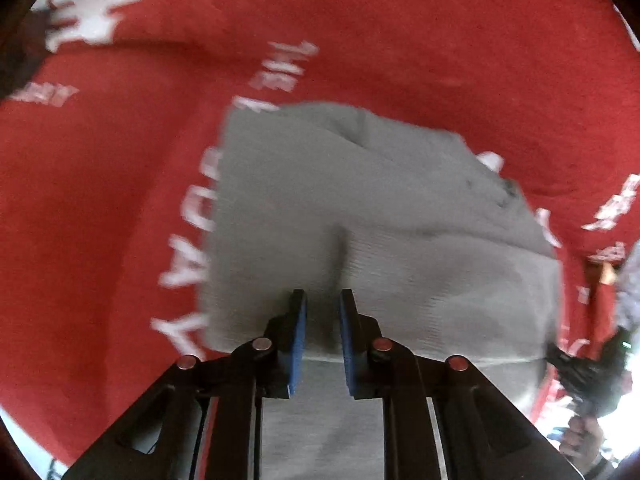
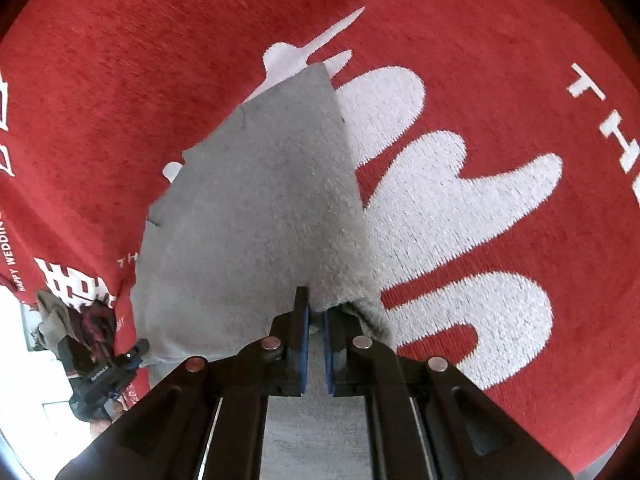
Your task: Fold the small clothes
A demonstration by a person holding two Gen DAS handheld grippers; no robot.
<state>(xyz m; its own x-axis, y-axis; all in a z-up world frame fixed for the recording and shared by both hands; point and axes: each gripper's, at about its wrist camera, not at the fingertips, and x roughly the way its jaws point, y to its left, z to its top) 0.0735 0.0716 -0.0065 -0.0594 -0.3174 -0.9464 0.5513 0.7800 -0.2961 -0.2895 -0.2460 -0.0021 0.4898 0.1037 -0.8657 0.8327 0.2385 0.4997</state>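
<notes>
A small grey garment (image 1: 360, 200) lies on a red cloth with white lettering (image 1: 400, 40). My left gripper (image 1: 323, 294) points steeply down at the garment's near part, its blue pads shut on a raised crease of the grey fabric. In the right wrist view the same garment (image 2: 256, 200) stretches away as a long folded shape. My right gripper (image 2: 316, 300) is shut on its fuzzy near corner, with the blue pads almost together. The far end of the garment rests flat on the red cloth (image 2: 120, 60).
The right gripper's black body (image 1: 580, 372) and a hand (image 1: 580, 436) show at the right edge of the left wrist view. Past the red cloth's left edge lie bunched beige and dark clothes (image 2: 52, 320) and a bright floor (image 2: 24, 360).
</notes>
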